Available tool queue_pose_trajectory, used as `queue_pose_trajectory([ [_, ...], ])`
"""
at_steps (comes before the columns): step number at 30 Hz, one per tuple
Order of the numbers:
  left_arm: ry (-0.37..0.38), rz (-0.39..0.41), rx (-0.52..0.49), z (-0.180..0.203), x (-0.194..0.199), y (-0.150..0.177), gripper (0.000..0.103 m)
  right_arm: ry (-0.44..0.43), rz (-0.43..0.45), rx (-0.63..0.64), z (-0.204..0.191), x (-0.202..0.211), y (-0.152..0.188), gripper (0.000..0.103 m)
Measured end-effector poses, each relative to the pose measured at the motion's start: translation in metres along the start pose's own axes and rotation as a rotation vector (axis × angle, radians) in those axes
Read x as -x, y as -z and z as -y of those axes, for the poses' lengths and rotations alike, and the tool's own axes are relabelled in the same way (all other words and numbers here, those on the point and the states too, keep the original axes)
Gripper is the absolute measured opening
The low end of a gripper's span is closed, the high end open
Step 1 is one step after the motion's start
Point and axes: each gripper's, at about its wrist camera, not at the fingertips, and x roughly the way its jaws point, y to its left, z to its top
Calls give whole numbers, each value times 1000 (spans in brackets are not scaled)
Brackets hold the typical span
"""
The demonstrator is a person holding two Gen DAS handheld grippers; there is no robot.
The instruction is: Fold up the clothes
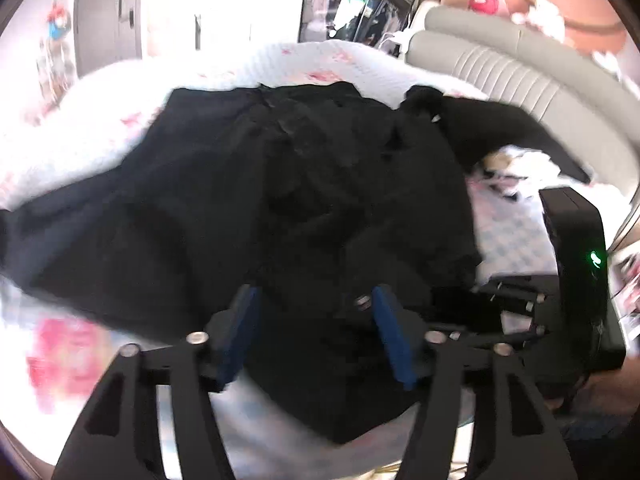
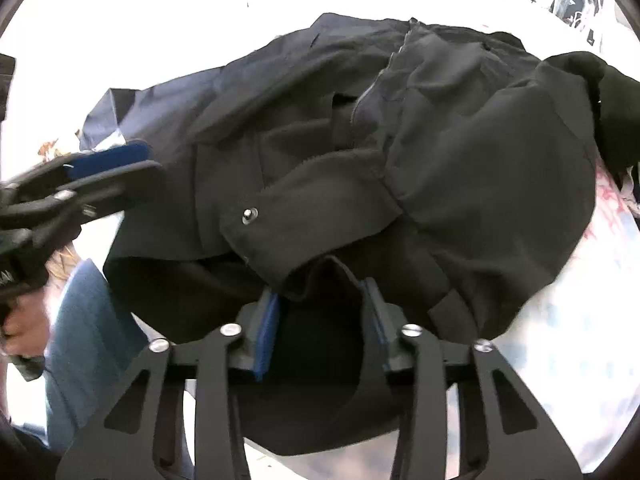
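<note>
Both grippers work the black jacket [image 2: 400, 152] mid-fold — right gripper [image 2: 320, 320] pinching its hem, left gripper [image 1: 312, 332] spread, gripping nothing — next needs a regrasp.

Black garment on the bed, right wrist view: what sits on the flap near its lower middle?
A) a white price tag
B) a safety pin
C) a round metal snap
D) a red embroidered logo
C: a small round silver snap shows on a dark flap of the black garment, just above the right gripper.
</note>
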Motion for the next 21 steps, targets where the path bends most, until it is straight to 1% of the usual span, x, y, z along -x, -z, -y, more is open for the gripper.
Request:
queue_pose_trajectory([
  [2, 10, -79, -19, 2, -23, 2, 66, -40, 30, -62, 12, 11, 0, 28],
  [4, -23, -112, -34, 1, -38, 7, 66, -83, 48, -137, 26, 19, -1, 26],
  [5, -31, -121, -29, 0, -41, 10, 66, -74, 48, -162, 27, 18, -4, 25],
  [7, -53, -130, -24, -1, -44, 13, 64, -28, 47, -188, 37, 18, 1, 23],
  [9, -89, -126, -39, 1, -42, 16, 49, -36, 51, -219, 42, 17, 1, 22],
  [10, -108, -125, -48, 3, -41, 17, 35, -24, 57, -225, 42, 17, -3, 21],
  [11, -111, -123, -50, 3, -40, 16, 21, -14, 62, -224, 41, 17, -4, 21],
  [13, -95, -84, -32, 2, -31, 12, 5, 5, 84, -221, 38, 20, -5, 21],
  [15, -80, -25, -1, -1, -18, 9, 5, 28, 107, -220, 36, 23, -4, 20],
  [16, -70, 9, 20, -4, -11, 7, 5, 39, 122, -227, 37, 24, -3, 17],
  [17, -61, 25, 34, -7, -7, 5, 6, 45, 136, -243, 39, 27, -3, 16],
  [18, -59, 24, 37, -9, -6, 4, 6, 50, 151, -261, 42, 30, -3, 15],
  [19, -67, 2, 25, -9, -9, 3, 7, 54, 165, -279, 45, 33, -2, 15],
  [21, -70, -62, -7, -8, -20, 5, 13, 21, 173, -316, 52, 33, -1, 15],
])
